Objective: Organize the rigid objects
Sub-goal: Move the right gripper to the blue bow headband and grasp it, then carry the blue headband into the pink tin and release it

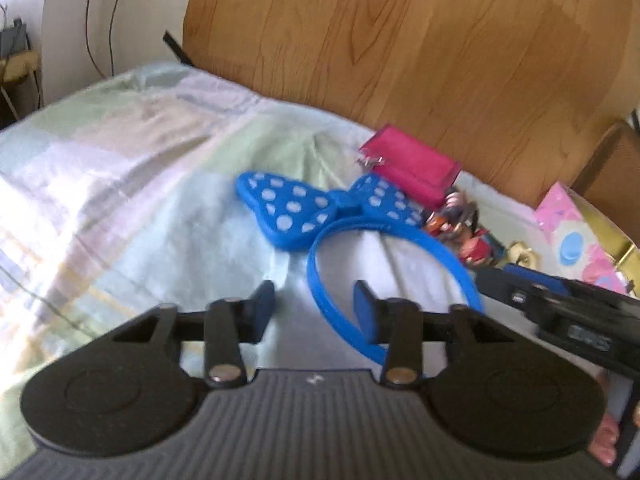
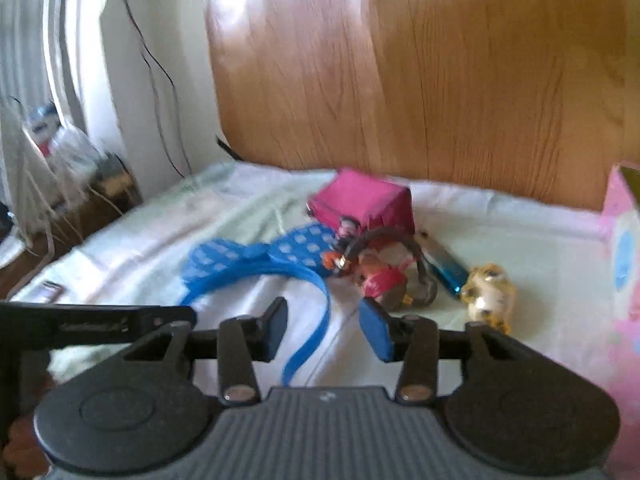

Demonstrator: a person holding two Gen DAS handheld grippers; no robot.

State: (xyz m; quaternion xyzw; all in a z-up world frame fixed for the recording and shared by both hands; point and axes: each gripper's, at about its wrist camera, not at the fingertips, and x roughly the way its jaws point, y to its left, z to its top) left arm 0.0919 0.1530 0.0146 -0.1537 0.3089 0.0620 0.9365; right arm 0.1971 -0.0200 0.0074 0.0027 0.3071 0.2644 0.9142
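A blue headband with a white-dotted bow (image 1: 296, 208) lies on the pale bedsheet (image 1: 120, 168); its band curves down to my left gripper (image 1: 316, 312), which is open and empty with the band just past its right finger. In the right wrist view the headband (image 2: 248, 260) lies ahead, its band end between the open fingers of my right gripper (image 2: 326, 330), untouched. Behind it are a pink wallet (image 2: 364, 200) (image 1: 412, 164), a small figure toy with dark rings (image 2: 380, 272) (image 1: 460, 224), a blue stick-like object (image 2: 446, 268) and a yellow cat figurine (image 2: 488, 296).
A wooden headboard (image 1: 400, 40) stands behind the bed. A pink open box (image 1: 580, 236) (image 2: 624, 264) stands at the right. The other gripper's black body (image 1: 560, 312) (image 2: 80, 324) reaches in from the side. Cables and clutter sit by the wall at left (image 2: 80, 160).
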